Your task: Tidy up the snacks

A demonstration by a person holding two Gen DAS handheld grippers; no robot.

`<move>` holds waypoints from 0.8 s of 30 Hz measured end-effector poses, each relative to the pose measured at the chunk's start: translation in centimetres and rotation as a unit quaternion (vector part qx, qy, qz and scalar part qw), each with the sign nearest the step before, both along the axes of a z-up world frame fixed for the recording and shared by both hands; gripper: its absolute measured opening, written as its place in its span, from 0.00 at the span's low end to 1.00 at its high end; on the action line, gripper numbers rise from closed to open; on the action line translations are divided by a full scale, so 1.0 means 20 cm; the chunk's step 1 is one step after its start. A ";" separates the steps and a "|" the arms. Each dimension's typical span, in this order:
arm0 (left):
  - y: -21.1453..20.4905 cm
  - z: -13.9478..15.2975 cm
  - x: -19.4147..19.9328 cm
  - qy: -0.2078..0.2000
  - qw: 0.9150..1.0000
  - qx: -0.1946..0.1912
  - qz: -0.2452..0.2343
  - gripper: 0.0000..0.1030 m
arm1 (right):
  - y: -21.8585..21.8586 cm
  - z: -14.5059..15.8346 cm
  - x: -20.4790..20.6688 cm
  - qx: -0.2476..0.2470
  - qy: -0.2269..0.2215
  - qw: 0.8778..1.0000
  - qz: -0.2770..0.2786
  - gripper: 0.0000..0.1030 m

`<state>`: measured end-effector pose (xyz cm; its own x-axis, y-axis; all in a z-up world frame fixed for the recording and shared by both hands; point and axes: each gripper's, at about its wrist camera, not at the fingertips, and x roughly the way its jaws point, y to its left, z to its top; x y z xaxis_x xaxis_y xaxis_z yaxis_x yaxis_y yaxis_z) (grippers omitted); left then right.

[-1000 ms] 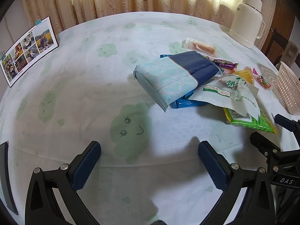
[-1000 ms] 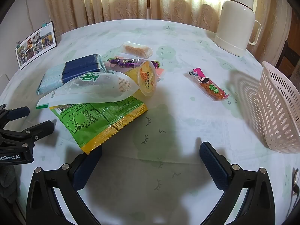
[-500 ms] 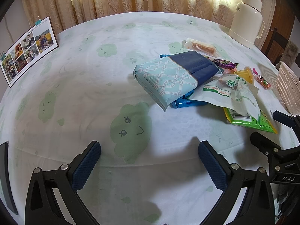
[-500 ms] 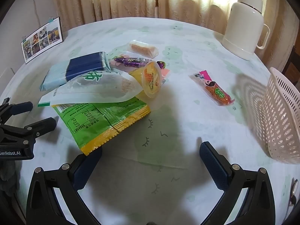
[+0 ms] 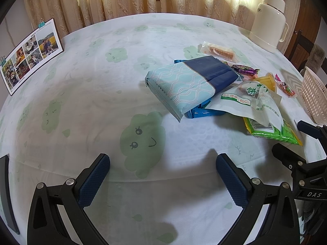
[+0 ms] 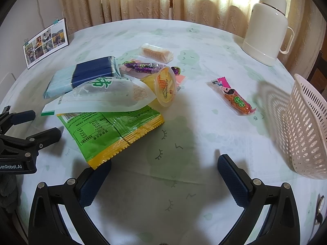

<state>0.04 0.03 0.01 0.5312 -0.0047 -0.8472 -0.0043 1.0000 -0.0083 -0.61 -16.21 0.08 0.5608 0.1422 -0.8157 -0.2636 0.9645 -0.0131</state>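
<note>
Both hand-held grippers, left [image 5: 161,171] and right [image 6: 163,171], hover wide-spread above the tablecloth [image 5: 92,102].

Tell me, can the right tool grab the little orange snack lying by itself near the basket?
Probably yes. The right tool is open and empty, and the orange snack lies alone on bare tablecloth, apart from the basket and the pile, with nothing between.
</note>
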 end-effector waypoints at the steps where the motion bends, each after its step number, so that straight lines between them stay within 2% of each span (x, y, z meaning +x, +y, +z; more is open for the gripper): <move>1: 0.00 0.00 0.00 0.000 1.000 -0.003 -0.003 1.00 | 0.00 0.00 0.00 -0.001 0.000 1.000 -0.001 1.00; 5: 0.07 0.04 0.00 -0.007 0.999 -0.050 -0.006 0.99 | 0.01 0.00 0.00 -0.003 0.000 1.000 -0.011 1.00; 7: 0.09 0.06 0.00 -0.010 0.999 -0.052 -0.008 0.99 | 0.01 0.00 -0.01 0.000 -0.001 1.000 -0.012 1.00; 14: 0.10 0.12 0.08 -0.030 0.999 0.016 -0.001 0.98 | -0.03 0.01 -0.03 0.027 -0.004 1.000 -0.012 1.00; 19: 0.02 0.18 0.17 -0.047 0.997 0.053 -0.040 0.98 | -0.05 0.02 -0.03 0.046 -0.006 0.999 -0.013 1.00; 24: -0.10 0.20 0.24 -0.060 0.990 0.088 -0.089 0.98 | -0.06 0.02 -0.03 0.059 -0.008 0.998 -0.014 1.00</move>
<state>4.75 -2.06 3.94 0.6323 0.0350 -0.7739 0.1627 0.9707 0.1768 -1.19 -17.51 0.56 0.5784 0.2208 -0.7853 -0.2368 0.9667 0.0974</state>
